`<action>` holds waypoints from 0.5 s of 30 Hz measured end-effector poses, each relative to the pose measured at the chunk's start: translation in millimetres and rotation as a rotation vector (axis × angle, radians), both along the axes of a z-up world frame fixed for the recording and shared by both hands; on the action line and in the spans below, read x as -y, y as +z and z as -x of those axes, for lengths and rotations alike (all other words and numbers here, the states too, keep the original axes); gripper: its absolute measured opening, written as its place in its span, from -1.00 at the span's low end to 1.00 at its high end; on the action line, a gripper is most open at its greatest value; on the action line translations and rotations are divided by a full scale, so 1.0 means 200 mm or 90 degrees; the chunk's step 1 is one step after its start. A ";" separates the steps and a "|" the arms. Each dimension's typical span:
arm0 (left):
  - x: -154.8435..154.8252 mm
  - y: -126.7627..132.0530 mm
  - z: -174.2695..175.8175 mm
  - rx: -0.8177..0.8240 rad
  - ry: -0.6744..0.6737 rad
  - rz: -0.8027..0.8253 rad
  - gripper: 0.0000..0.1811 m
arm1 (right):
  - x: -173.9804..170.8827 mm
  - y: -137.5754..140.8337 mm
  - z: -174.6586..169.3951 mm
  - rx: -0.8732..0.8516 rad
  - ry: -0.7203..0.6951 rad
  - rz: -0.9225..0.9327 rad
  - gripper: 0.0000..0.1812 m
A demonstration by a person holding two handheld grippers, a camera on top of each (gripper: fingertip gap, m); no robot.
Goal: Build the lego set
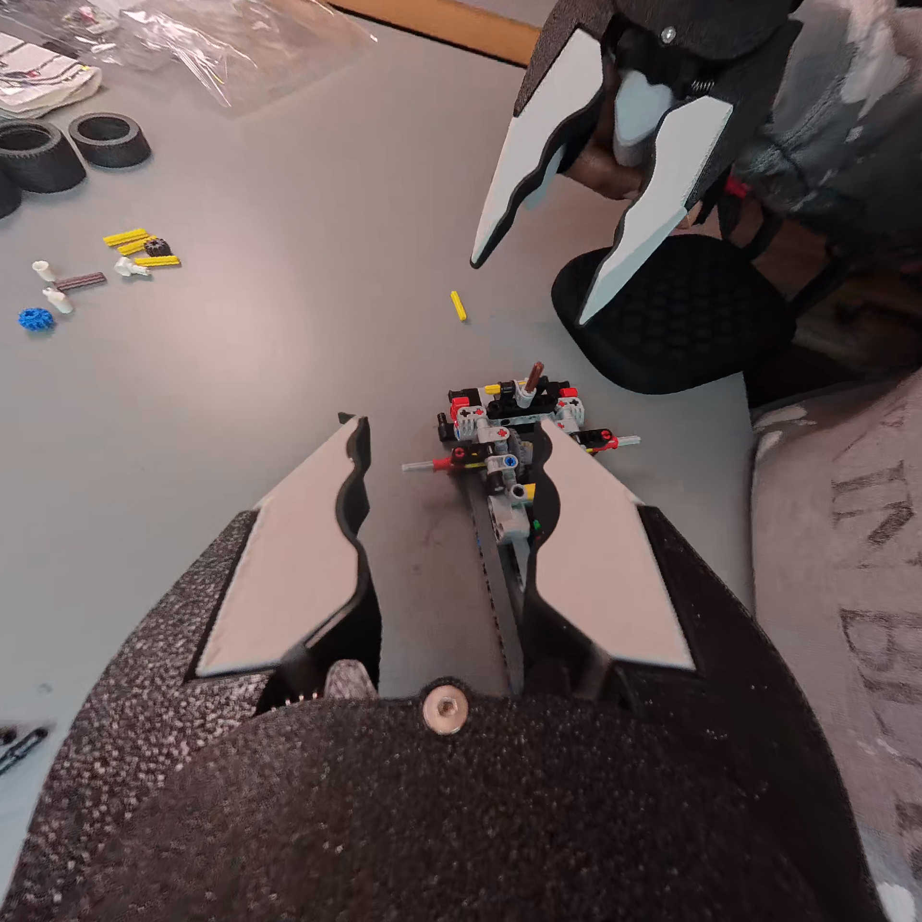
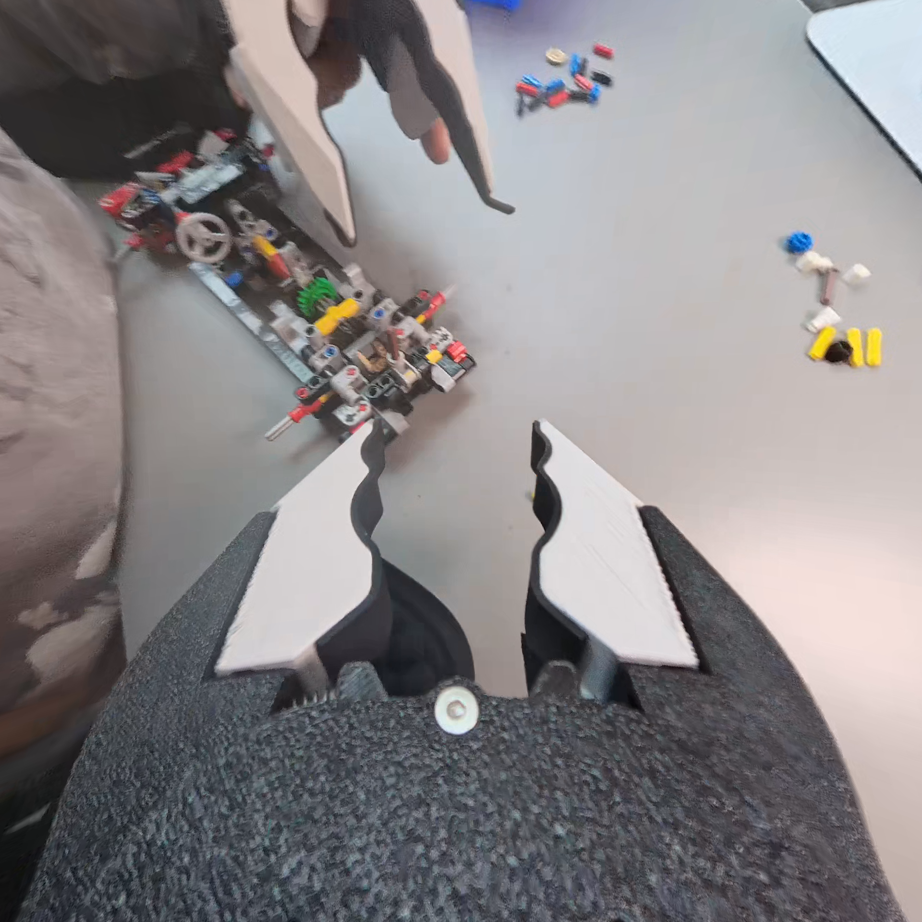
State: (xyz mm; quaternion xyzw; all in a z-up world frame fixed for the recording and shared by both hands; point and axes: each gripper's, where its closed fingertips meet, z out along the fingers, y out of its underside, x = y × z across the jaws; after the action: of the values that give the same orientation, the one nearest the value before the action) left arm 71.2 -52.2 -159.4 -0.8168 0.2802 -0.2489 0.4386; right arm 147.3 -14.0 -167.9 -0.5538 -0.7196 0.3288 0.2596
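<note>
A long, partly built lego chassis (image 1: 514,439) of grey, black, red and yellow parts lies on the grey table; it also shows in the right wrist view (image 2: 309,309). My left gripper (image 1: 449,424) is open, and the chassis runs between its fingers, close to the right finger. My right gripper (image 2: 456,429) is open and empty, just off the chassis's near end. In the left wrist view, the right gripper (image 1: 529,292) hangs above the table beyond the chassis. A loose yellow axle (image 1: 458,305) lies below it. The left gripper (image 2: 426,224) shows over the chassis's far part.
Loose yellow axles (image 1: 134,244), a blue gear (image 1: 36,318) and white pieces lie to the left. Black tyres (image 1: 107,139) and plastic bags (image 1: 199,50) sit farther back. A pile of blue and red pins (image 2: 564,85) lies apart. A black chair (image 1: 673,319) stands past the table edge.
</note>
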 end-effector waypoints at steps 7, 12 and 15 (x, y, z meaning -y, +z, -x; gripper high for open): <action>0.19 0.12 0.09 0.108 0.049 -0.067 -0.36 | 0.17 -0.03 0.14 0.011 0.192 -0.018 -0.34; 0.27 0.30 0.11 0.115 0.082 -0.230 -0.48 | 0.26 0.20 0.33 -0.117 0.208 0.036 -0.58; 0.30 0.36 0.09 0.019 0.099 -0.339 -0.48 | 0.38 0.37 0.40 -0.212 0.209 0.092 -0.68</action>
State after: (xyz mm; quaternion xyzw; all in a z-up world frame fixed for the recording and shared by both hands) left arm 52.3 -111.7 -86.6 -0.6882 0.2656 -0.1441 0.6596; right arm 66.5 -90.4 -93.2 -0.3846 -0.7221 0.5037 0.2774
